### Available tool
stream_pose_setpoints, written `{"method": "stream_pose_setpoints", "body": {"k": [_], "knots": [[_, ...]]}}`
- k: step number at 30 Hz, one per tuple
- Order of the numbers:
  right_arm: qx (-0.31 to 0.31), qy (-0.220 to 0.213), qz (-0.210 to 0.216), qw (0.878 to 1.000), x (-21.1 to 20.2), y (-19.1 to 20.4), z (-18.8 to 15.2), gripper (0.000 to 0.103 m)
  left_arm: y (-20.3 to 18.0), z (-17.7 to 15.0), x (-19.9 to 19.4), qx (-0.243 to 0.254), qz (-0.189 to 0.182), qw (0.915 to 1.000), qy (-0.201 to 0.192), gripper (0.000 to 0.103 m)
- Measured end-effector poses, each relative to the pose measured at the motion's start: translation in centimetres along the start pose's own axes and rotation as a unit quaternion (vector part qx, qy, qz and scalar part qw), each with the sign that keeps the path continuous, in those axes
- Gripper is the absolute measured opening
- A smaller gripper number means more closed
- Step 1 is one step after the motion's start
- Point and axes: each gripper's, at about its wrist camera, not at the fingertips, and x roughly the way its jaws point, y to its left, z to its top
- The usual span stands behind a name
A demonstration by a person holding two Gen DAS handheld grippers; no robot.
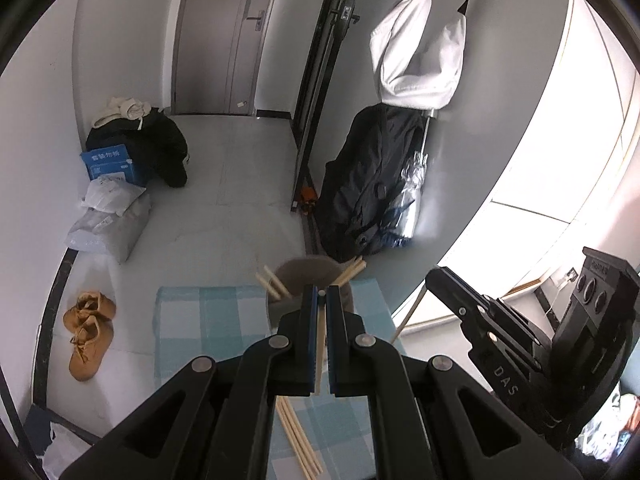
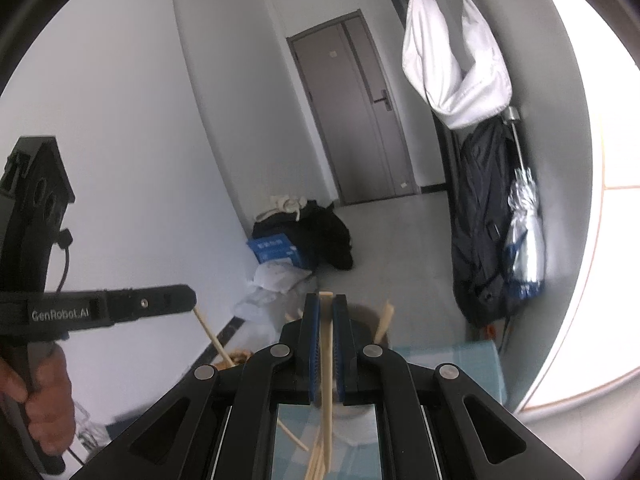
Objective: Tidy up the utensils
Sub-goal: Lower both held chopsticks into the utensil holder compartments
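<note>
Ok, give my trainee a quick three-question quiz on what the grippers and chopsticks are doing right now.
1. True or false: the left gripper is shut on a chopstick.
2. What does the right gripper hold? A) a spoon B) a chopstick C) nothing
3. Fill in: some chopsticks already stand in the ___ beyond the grippers.

Key: 1 true. 2 B. 3 cup, brown, on the checked cloth; loose chopsticks lie on the cloth.
</note>
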Motion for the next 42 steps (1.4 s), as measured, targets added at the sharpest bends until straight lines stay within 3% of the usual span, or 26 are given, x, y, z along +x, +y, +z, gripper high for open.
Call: {"method": "stream_pose_setpoints", "body": {"k": [11,19,26,42], "knots": [[-0.023,-0.023,-0.002,0.999,3.4,-0.5,6.1,0.006,0.3,5.4,1.5,-0.006,-0.019,0.9997,-0.011,0.0],[-0.036,-0.037,-0.013,0.999,6.5,-0.8,8.4,0.006,1.4,7.6,3.7,-0.008,-0.026,0.9995,-0.016,0.0],[-0.048,-0.031,-0.02,0.998,9.4,-1.3,7.9,0.006,3.0,7.2,6.1,-0.005,-0.011,0.9999,-0.012,0.0],[-0.074,0.029,-0.002,0.997,12.8,-2.2,2.6,0.006,4.4,5.9,9.3,-0.007,-0.038,0.9989,0.025,0.0]]}}
